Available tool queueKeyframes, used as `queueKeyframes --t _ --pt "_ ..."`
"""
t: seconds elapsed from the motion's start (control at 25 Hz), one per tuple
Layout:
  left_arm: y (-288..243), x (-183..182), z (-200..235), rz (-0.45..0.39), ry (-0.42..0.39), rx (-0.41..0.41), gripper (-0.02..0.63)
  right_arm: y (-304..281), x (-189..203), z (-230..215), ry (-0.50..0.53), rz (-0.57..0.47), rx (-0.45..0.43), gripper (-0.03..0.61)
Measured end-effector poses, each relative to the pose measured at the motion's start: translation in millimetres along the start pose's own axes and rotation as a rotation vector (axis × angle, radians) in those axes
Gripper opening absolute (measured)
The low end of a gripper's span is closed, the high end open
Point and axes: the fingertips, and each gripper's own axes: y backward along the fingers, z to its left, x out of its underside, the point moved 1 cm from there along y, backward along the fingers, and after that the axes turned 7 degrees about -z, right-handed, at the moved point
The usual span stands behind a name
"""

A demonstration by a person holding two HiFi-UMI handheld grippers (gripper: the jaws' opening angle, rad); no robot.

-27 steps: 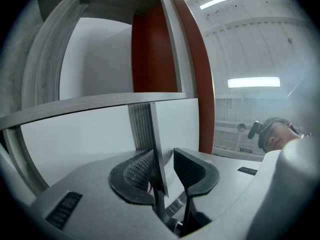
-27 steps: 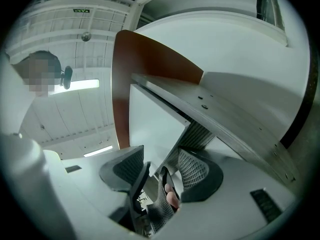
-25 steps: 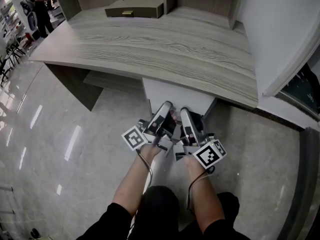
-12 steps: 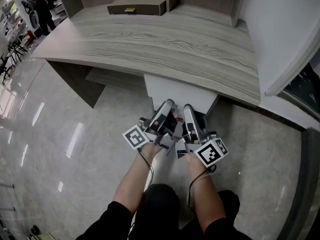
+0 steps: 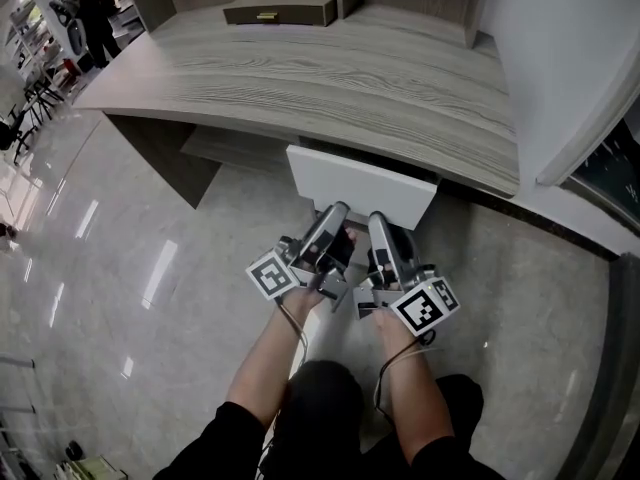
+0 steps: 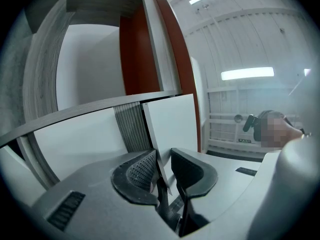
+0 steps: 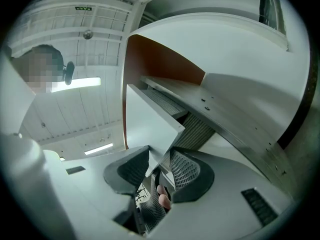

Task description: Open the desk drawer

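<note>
The white drawer front [image 5: 360, 183] stands out a little from under the grey wood-grain desk [image 5: 330, 78], with a dark gap behind its top edge. Both grippers reach up to its lower edge, side by side. My left gripper [image 5: 335, 211] is shut on that edge; in the left gripper view the thin white panel [image 6: 172, 121] runs down between the ribbed pads of the gripper [image 6: 164, 166]. My right gripper [image 5: 378, 218] holds the same edge further right; in the right gripper view a corner of the panel [image 7: 147, 126] sits pinched between the pads of the gripper [image 7: 159, 166].
A flat tan box [image 5: 280, 8] lies at the back of the desk top. A white partition [image 5: 560, 58] rises at the right. Glossy tiled floor [image 5: 120, 268] spreads left of my legs. People stand far off at the top left [image 5: 90, 8].
The drawer front has slid out from under the desk toward me, both grippers coming back with it. A dark gap now shows behind it.
</note>
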Motion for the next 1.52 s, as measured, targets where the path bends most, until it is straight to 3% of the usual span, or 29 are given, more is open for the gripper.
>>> queueKeyframes --t 1.52 --pt "75 14 -71 0.008 -0.059 -0.019 0.101 69 23 70 0.057 0.11 -0.083 0.114"
